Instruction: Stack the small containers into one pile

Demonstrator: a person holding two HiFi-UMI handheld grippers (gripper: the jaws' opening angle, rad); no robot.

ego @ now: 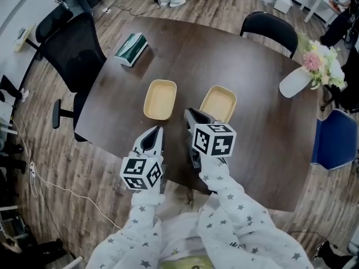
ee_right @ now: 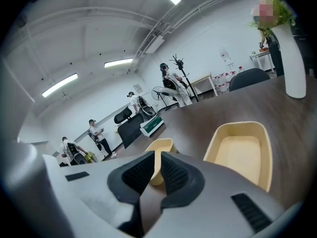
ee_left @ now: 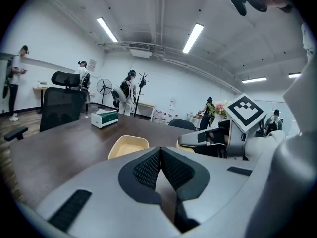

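Note:
Two shallow yellow containers lie side by side on the dark table point(ego: 252, 150), empty and apart: the left container point(ego: 160, 100) point(ee_left: 128, 146) point(ee_right: 166, 144) and the right container point(ego: 219, 103) point(ee_right: 241, 152). My left gripper point(ego: 155, 131) point(ee_left: 159, 151) hovers just short of the left container, its pads touching at the tips, nothing held. My right gripper point(ego: 189, 114) point(ee_right: 158, 155) sits at the near left edge of the right container. Only a narrow gap shows between its pads, and nothing is in it. In the left gripper view the right gripper hides most of the right container.
A green and white box point(ego: 132, 48) point(ee_left: 104, 117) lies at the table's far left. A white vase with flowers point(ego: 298, 79) point(ee_right: 292, 58) stands at the right. Black chairs point(ego: 78, 49) point(ego: 271, 29) and a blue chair point(ego: 335, 139) ring the table. Several people stand in the background.

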